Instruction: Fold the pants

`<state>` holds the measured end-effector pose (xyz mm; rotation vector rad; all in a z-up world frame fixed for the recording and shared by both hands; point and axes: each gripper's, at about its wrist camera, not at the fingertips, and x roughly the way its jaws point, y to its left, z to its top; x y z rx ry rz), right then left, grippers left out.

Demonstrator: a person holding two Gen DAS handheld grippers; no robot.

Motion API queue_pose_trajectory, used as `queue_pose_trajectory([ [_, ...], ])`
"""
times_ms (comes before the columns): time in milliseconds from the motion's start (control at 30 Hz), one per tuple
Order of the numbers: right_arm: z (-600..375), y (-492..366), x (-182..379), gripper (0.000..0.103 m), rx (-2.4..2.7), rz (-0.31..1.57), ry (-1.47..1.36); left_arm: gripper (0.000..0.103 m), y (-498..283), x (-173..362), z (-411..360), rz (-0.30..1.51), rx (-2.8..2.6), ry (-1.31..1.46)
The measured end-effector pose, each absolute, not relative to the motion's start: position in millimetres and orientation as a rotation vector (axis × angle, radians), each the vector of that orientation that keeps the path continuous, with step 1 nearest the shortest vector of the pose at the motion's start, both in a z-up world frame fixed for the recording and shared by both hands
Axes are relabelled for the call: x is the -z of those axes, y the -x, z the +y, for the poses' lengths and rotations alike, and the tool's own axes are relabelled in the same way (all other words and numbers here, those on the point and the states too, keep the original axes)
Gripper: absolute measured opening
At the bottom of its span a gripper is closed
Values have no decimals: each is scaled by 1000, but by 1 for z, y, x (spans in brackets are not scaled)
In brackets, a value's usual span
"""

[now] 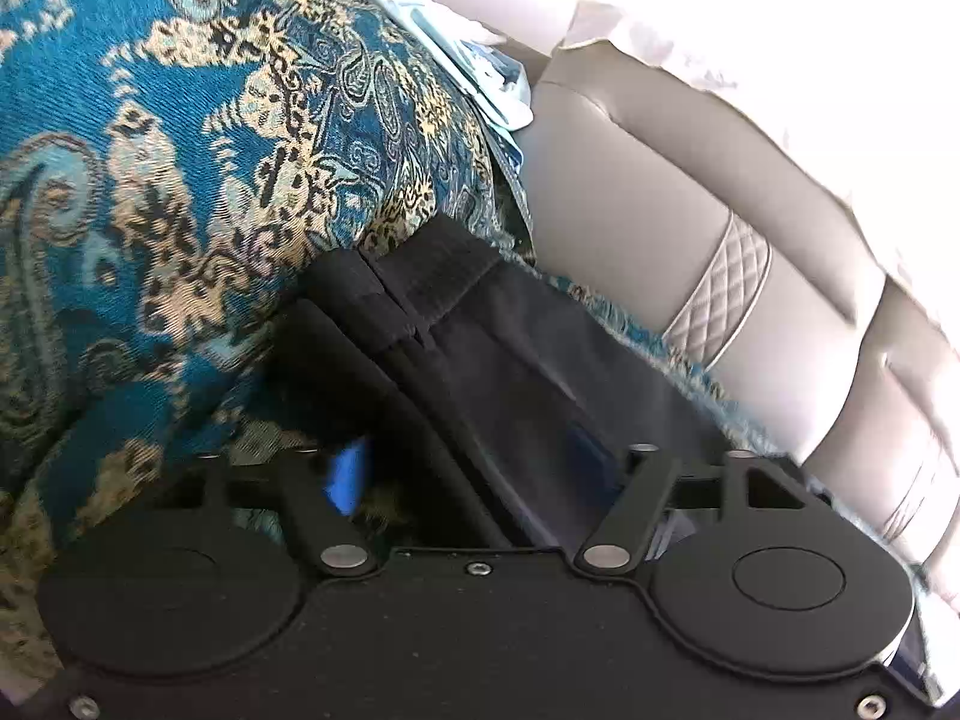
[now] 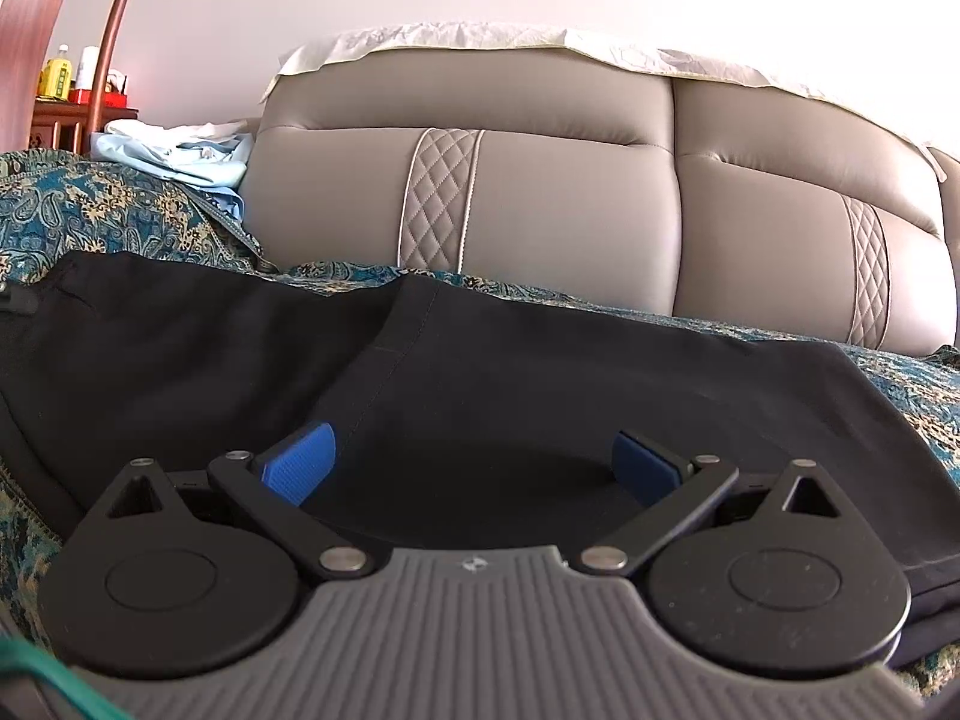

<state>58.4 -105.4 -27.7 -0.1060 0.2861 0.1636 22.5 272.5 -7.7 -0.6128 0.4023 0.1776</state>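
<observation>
Black pants lie spread on a teal paisley throw over the sofa seat. My right gripper is open, its blue pads wide apart, resting low over the pants' cloth with nothing between them. In the left wrist view the pants show their waistband end lying on the throw. My left gripper is open around this end; one blue pad shows on the left, the other is mostly hidden by the cloth.
The beige leather sofa backrest rises behind the pants, with a white cloth draped on top. A pile of light blue folded clothes sits at the left on the throw. A wooden stand with bottles is far left.
</observation>
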Motion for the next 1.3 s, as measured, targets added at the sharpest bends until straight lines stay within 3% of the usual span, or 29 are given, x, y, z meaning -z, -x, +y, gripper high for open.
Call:
queue_pose_trajectory([
  [133, -104, -58, 28, 103, -162, 286, 107, 78, -38, 11, 281, 369, -211, 668],
  [200, -104, -58, 28, 103, -162, 288, 106, 73, -46, 13, 285, 356, -232, 684],
  [267, -104, -58, 28, 103, -162, 289, 105, 55, -52, 15, 287, 355, -274, 690],
  [300, -104, -58, 28, 103, -162, 289, 105, 33, -54, 16, 289, 362, -309, 697],
  [333, -104, -58, 28, 103, -162, 289, 104, 22, -55, 17, 292, 368, -333, 718],
  [433, -105, -59, 28, 103, -165, 296, 97, 15, -52, 14, 293, 329, -325, 784],
  [733, -116, -67, 13, 103, -203, 394, 52, 13, -40, -55, 226, 208, -194, 505],
  [1000, -229, -75, -20, 103, -224, 465, -322, 13, -49, -114, 106, 183, 73, 299],
  [1300, -325, -55, -34, 103, -137, 395, -444, 19, -79, -76, -84, 393, 389, -4],
])
